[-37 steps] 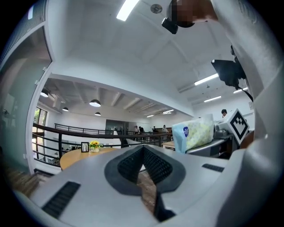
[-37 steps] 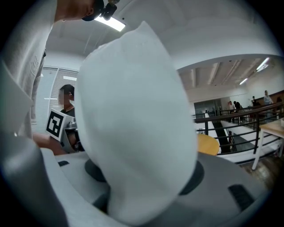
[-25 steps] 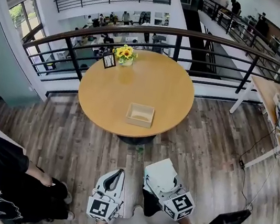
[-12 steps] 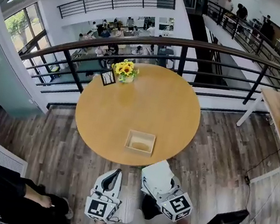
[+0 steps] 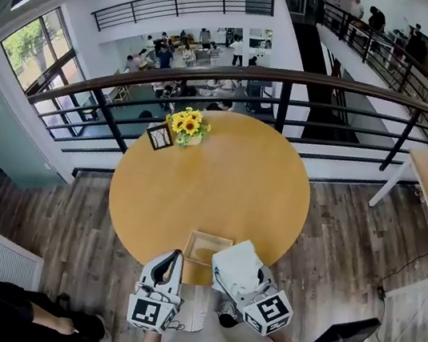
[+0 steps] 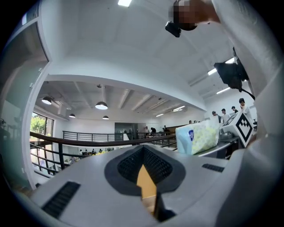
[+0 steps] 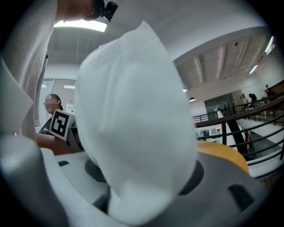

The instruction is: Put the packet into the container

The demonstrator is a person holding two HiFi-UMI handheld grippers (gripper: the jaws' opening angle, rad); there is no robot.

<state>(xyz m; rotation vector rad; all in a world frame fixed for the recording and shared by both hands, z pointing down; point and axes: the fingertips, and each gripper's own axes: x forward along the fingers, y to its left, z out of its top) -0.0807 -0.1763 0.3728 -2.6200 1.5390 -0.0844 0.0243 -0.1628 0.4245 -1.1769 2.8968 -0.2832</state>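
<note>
Pinched the packet (image 5: 238, 257) in the right hand-held gripper (image 5: 240, 279), just right of the container (image 5: 201, 236) at the surface's (image 5: 213, 174) near edge. Held the left hand-held gripper (image 5: 168, 262) pressed together, empty.

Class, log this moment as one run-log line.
right tongs: shut on packet | left tongs: shut, empty | container: on table, near edge | packet: not yet in container
</note>
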